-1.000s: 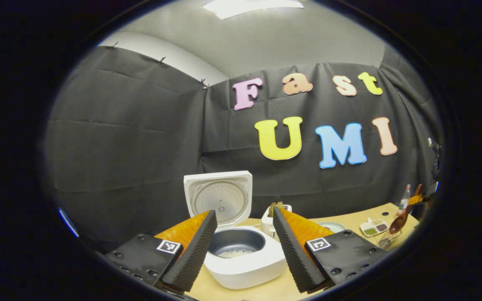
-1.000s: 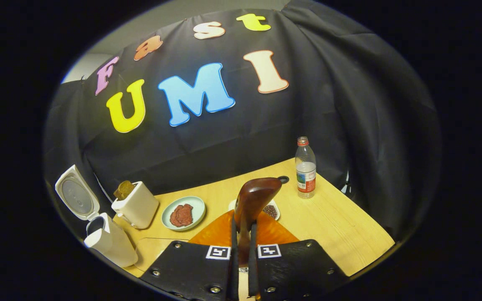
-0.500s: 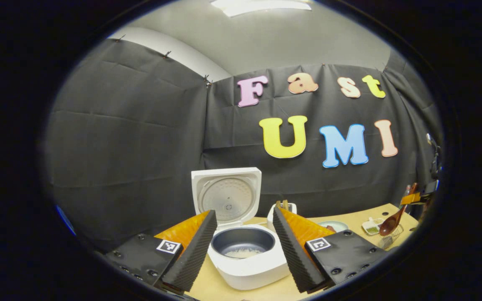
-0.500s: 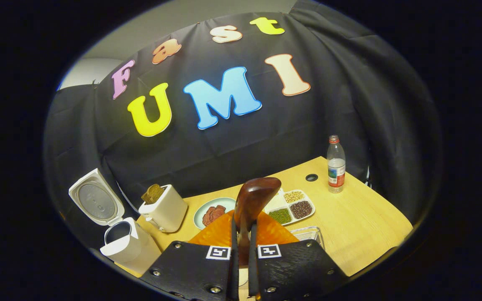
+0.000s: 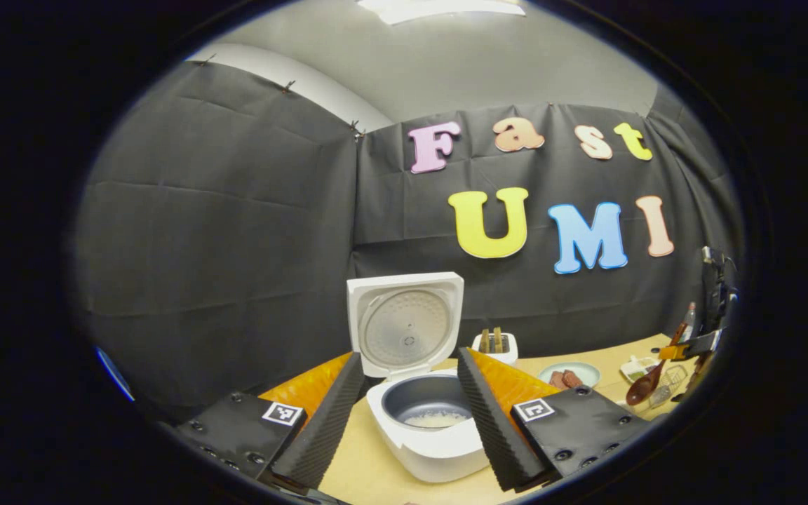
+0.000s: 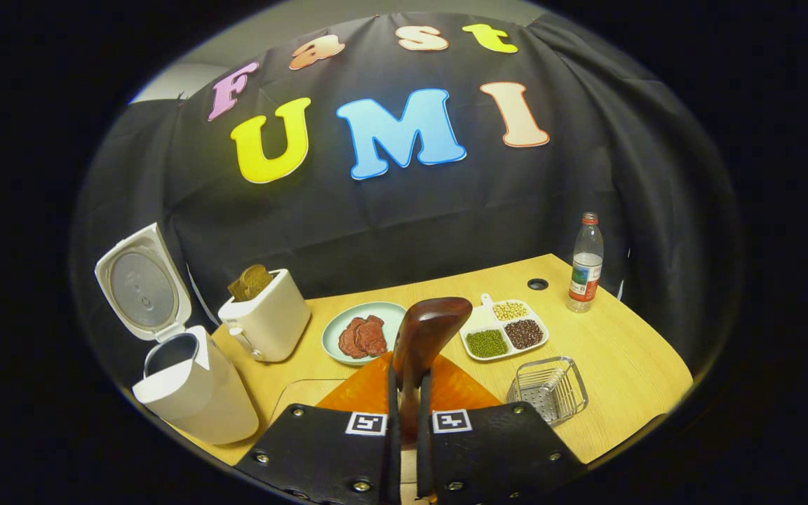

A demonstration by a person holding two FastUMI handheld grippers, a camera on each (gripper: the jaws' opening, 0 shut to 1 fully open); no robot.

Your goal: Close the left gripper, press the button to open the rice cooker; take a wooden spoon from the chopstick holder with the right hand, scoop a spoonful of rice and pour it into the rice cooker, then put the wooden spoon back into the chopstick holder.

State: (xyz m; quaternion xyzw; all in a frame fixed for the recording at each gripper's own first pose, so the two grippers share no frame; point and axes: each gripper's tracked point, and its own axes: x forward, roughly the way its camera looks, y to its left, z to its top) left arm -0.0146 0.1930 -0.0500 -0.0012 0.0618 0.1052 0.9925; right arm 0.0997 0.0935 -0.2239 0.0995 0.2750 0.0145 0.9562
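The rice cooker sits on the desk with its lid up and a little white rice at the bottom of the dark inner pot; in my left gripper view it has slid to the right between my fingers compared with a second ago, and the toaster and the plate of meat behind it have come clear of my right-hand finger. My left gripper hovers in front of the cooker with its jaws wide apart, nothing between them. My right gripper has its jaws clamped on the handle of the wooden spoon, the bowl of the spoon standing up in front of the camera — that grip is unchanged. What has changed in the right gripper view is how much of the desk I see: a second ago the wire chopstick holder was out of sight, half a second ago only its rim showed, and now the whole basket lies low at the right, just beside my gripper. The divided dish of beans is now fully in view beyond the spoon, and the water bottle has drifted to the far right edge of the desk.
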